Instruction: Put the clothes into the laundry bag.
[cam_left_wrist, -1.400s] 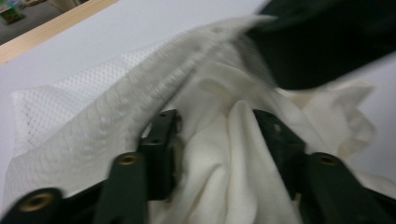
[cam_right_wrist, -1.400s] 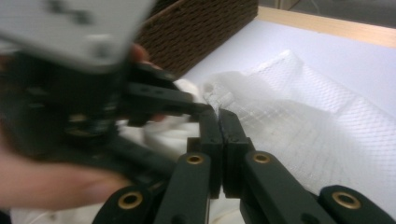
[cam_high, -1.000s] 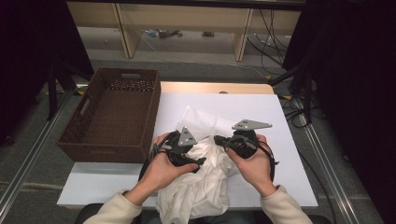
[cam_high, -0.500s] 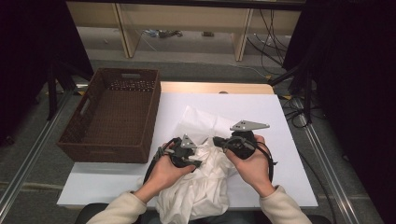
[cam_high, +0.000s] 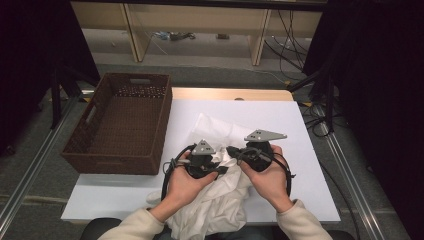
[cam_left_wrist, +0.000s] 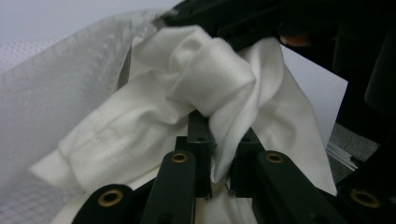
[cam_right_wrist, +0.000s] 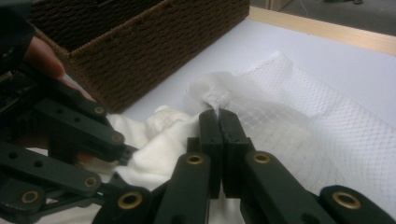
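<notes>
Cloth (cam_high: 220, 200) lengthwise toward the person

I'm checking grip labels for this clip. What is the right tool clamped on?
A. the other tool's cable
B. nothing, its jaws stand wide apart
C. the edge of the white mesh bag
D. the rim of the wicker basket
C: in the right gripper view the right tool has its jaws pressed together on a gathered edge of the white mesh bag; the wicker basket stands apart.
</notes>
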